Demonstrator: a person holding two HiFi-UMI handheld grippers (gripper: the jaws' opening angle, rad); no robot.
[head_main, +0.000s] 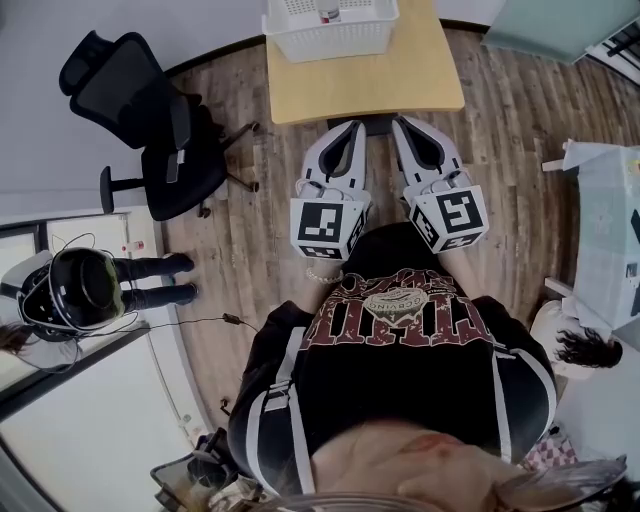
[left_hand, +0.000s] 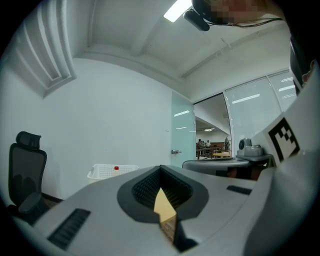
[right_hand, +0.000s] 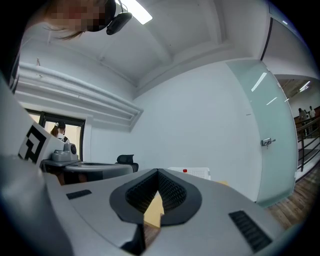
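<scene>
Left gripper (head_main: 352, 126): jaws shut tip to tip, nothing held. Right gripper (head_main: 402, 123): same. Both hover at near edge of wooden table (head_main: 400, 85). White basket (head_main: 330, 35) on table, well apart. Office chair (head_main: 155, 125) off left.

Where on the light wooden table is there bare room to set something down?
The near half of the light wooden table, between the white perforated plastic basket and the edge facing the left gripper and right gripper, is bare. The far end is filled by the basket.
</scene>
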